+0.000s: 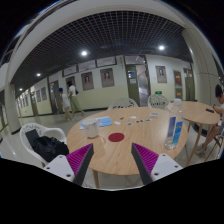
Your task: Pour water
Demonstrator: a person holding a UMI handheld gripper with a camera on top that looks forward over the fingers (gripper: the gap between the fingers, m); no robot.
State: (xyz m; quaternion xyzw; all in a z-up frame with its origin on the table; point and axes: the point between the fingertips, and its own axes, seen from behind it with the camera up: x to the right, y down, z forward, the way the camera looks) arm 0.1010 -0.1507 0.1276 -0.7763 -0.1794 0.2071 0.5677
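Gripper (113, 160) held above the near edge of a round wooden table (120, 150), fingers spread wide and holding nothing. 2 magenta pads (80, 157) face each other across bare tabletop.

Beyond the fingers, at about 12 o'clock, a red round coaster (117, 137) lies flat on the wood. At 11 o'clock from the gripper stands a white cup (92, 129), with a pale blue item (105, 121) just behind it; what that item is cannot be told. 2 or more small white cups (137, 119) sit farther back toward 12 to 1 o'clock.

At 2 o'clock a clear water bottle with a blue label (172, 131) stands upright near the table's right side, well apart from the fingers.

A white chair (30, 135) at 9 o'clock has a dark bag (48, 146) on its seat. At 3 o'clock a person's arm (213, 128) shows by a second table. 2 persons (66, 100) stand far back at 10 o'clock along a wall hung with framed posters (108, 77).
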